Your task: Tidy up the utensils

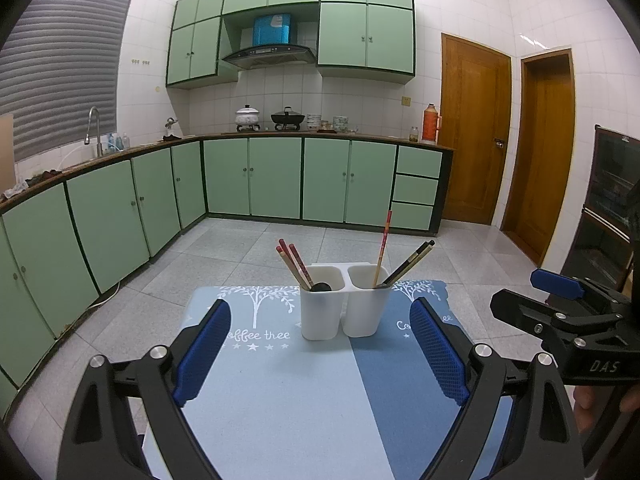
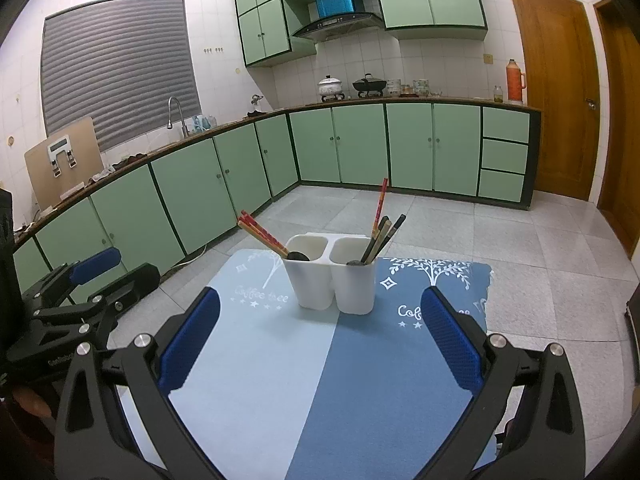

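A white two-compartment utensil holder [image 1: 344, 304] [image 2: 332, 276] stands on a blue mat [image 1: 280, 392] [image 2: 320, 380]. Its left compartment holds red chopsticks [image 1: 294, 264] [image 2: 262, 234] and a black spoon [image 1: 321, 287] [image 2: 298, 256]. Its right compartment holds one tall red chopstick [image 1: 383, 246] [image 2: 379, 204], dark chopsticks [image 1: 410, 265] [image 2: 384, 238] and another dark utensil. My left gripper [image 1: 320, 352] is open and empty, short of the holder. My right gripper [image 2: 320, 336] is open and empty, also short of it. Each gripper shows at the side of the other's view, the right one [image 1: 560, 312] and the left one [image 2: 76, 292].
The mat lies on a small table above a grey tiled floor [image 1: 248, 248]. Green kitchen cabinets [image 1: 276, 176] line the left and far walls. Wooden doors [image 1: 476, 132] stand at the right. A dark cabinet [image 1: 612, 200] is at the far right.
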